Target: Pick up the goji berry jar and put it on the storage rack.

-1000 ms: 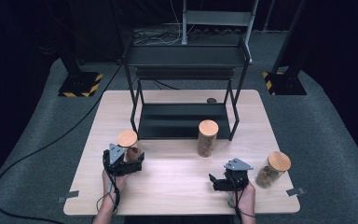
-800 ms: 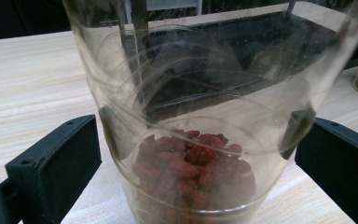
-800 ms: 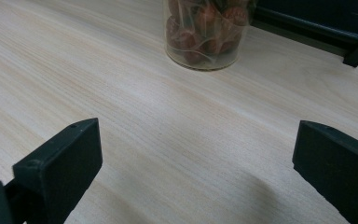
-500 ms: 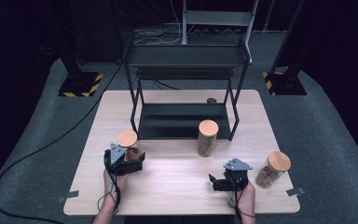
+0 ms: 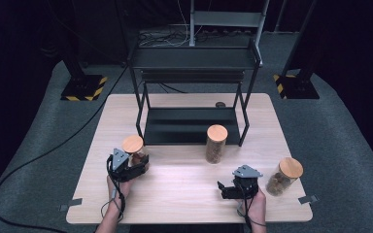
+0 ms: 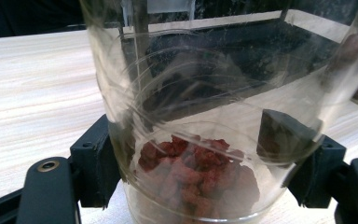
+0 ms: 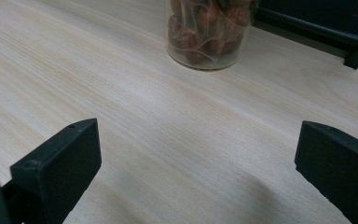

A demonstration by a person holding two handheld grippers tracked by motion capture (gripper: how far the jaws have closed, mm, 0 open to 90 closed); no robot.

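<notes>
A clear glass jar (image 5: 132, 144) with a wooden lid and reddish-brown chunks at its bottom stands at the table's left. My left gripper (image 5: 136, 162) has just been closing, with this jar (image 6: 205, 116) between its jaws. Both black pads (image 6: 95, 163) now press on the jar's lower wall. My right gripper (image 5: 225, 189) rests low over the bare wood near the front right. It (image 7: 196, 168) is open, with nothing between its jaws. It faces a second lidded jar (image 5: 216, 143), whose filled base (image 7: 207, 32) stands farther off.
A third lidded jar (image 5: 284, 175) stands just right of the right hand. A black two-level metal rack (image 5: 189, 126) takes up the back middle of the wooden table (image 5: 184, 194), with a small dark round thing (image 5: 220, 104) behind it. Tape marks sit at the front corners.
The left gripper's jaws have drawn in against the left jar. Both hands and all three jars stay where they were.
</notes>
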